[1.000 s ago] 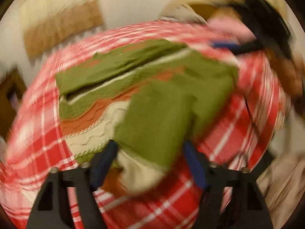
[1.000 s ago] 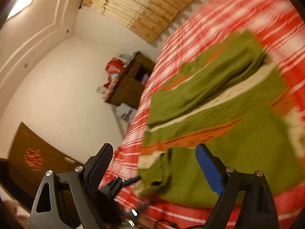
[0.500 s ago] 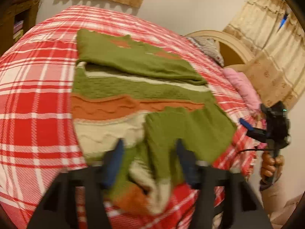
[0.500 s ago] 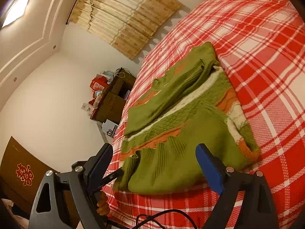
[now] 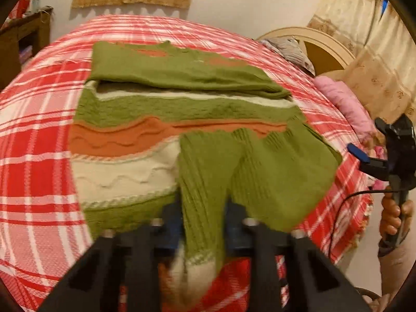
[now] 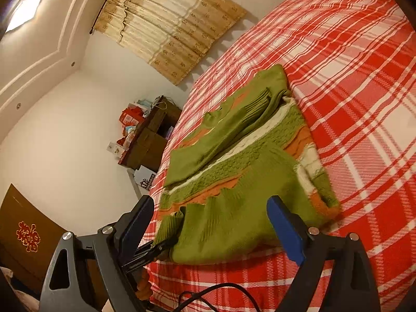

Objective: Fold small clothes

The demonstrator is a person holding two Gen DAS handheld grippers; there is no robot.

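Note:
A small green sweater [image 5: 182,109] with orange and cream bands lies flat on the red plaid bed [image 5: 33,135]. One sleeve is folded across its top. My left gripper [image 5: 202,221] is shut on the ribbed green sleeve [image 5: 200,182] at the sweater's near edge. In the right wrist view the sweater [image 6: 247,171] lies ahead, its near part folded over. My right gripper [image 6: 208,223] is open and empty, held off the bed's edge; it also shows in the left wrist view [image 5: 390,156] at the right.
A wooden cabinet [image 6: 153,135] with boxes stands beside the bed. A pink pillow [image 5: 343,101] and a curved headboard [image 5: 319,46] lie at the bed's right. A cable [image 6: 215,293] hangs under my right gripper. Curtains [image 6: 169,23] cover the far wall.
My left gripper has closed on the green sleeve at the sweater's near edge. My right gripper has drawn back from the sweater to the bed's edge, still open.

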